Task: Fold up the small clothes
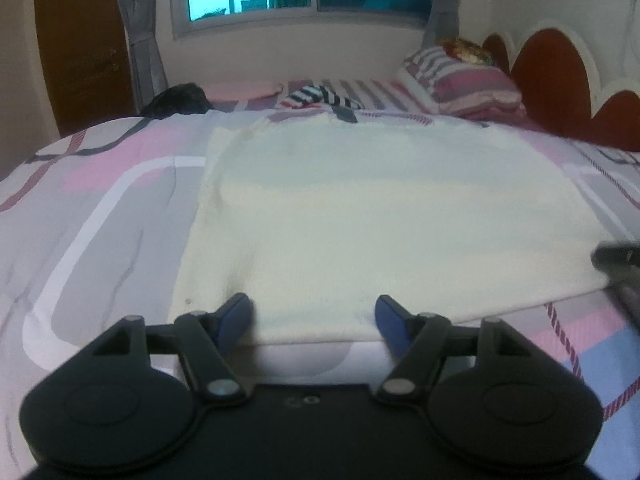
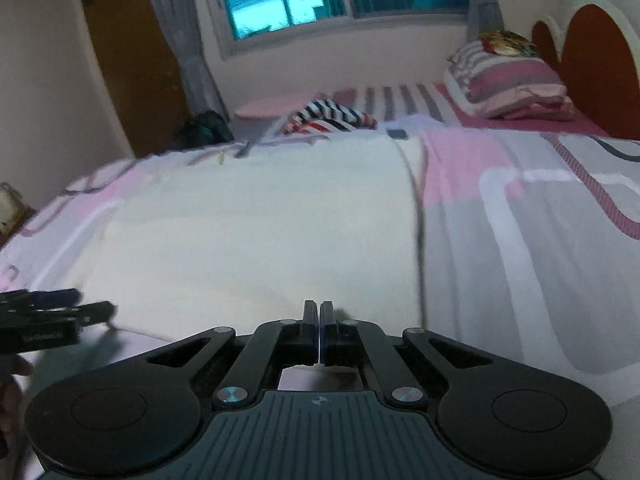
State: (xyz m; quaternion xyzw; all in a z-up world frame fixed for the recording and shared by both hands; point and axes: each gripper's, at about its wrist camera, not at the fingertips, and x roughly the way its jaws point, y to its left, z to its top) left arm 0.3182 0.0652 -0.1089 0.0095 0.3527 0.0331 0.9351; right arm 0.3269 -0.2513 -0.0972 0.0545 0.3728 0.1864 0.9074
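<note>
The soft, floppy cream knitted cloth (image 1: 360, 216) looks light, so my wide-apart left gripper (image 1: 312, 320) should pinch its six o'clock edge; my right gripper (image 2: 319, 320) is pressed together, empty.

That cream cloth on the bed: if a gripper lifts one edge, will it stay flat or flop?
Probably flop: the cream cloth lies limp, following the bedspread. It looks thin and light, with a soft fold along its side. Its knit-like surface likely grips rather than slips.
</note>
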